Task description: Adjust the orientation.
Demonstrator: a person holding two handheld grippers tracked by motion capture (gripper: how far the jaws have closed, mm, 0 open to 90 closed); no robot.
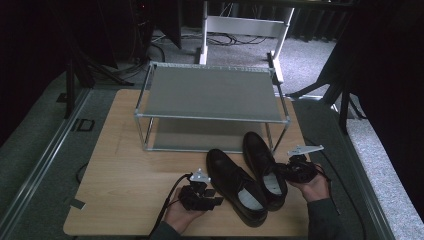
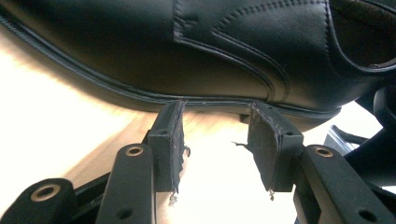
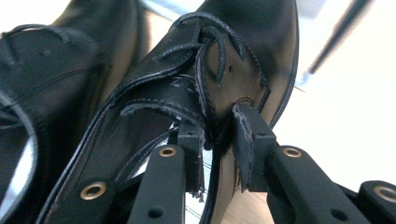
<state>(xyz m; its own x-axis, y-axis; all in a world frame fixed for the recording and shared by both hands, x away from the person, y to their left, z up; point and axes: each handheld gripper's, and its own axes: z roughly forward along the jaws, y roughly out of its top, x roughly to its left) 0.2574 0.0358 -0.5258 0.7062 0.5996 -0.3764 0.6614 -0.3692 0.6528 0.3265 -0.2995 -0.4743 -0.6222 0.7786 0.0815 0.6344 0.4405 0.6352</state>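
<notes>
We see two black shoes side by side on the wooden surface point(image 1: 125, 165), just in front of a grey rack point(image 1: 210, 92) with two shelves. The toes of both shoes point toward the rack and the heels point toward the person.

The left shoe point(image 1: 235, 182) lies nearer to the person. The left gripper point(image 1: 210, 192) sits low on the surface, right beside the outer side of this shoe. In the left gripper view its two jaws stand about half open, and the tips just reach the edge of the sole of the left shoe point(image 2: 210, 56). Nothing is between the jaws but bare surface, so this gripper holds nothing. We cannot tell if the tips really touch the sole.

The right shoe point(image 1: 265, 165) lies a bit farther away, and its side touches the left shoe. The right gripper point(image 1: 286, 170) is at the back part of this shoe, on its outer side. In the right gripper view one jaw is inside the right shoe point(image 3: 210, 79) and the other is outside, with the side wall of the shoe between them, near the laces point(image 3: 210, 42). The jaws are close together and pinch that leather wall. The shoe rests on the surface
</notes>
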